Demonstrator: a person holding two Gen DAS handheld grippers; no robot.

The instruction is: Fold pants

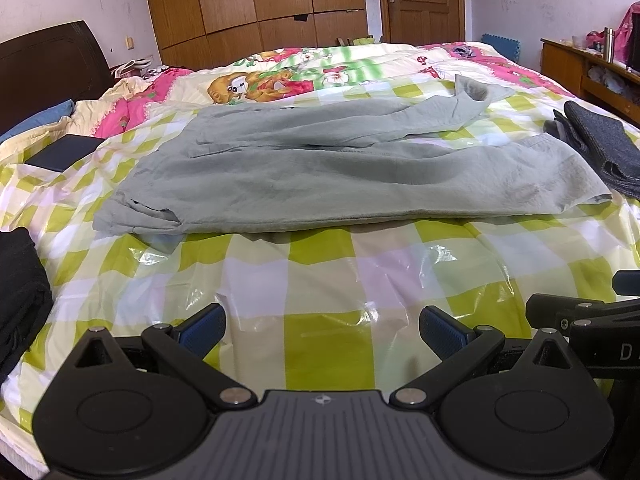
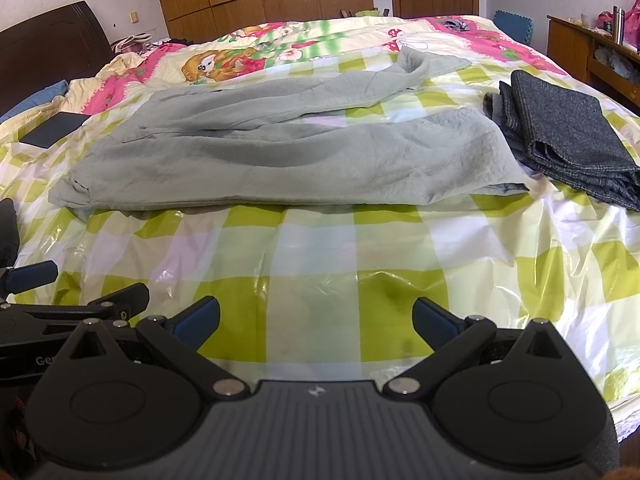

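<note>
Ahead, grey-green pants (image 1: 340, 164) well beyond both gaping claws (image 1: 322, 330).

- You can read a white "D" on the black body of the right gripper (image 1: 600, 332), at four o'clock in your left wrist view.
- The letters "Ge" stand on the left gripper (image 2: 44, 360), at eight o'clock in your right wrist view.

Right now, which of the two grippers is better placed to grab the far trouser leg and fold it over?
Probably the right gripper. The far leg's cuff of the green pants lies toward its side. The left gripper sits nearer the waist. Both are open and short of the cloth.
</note>
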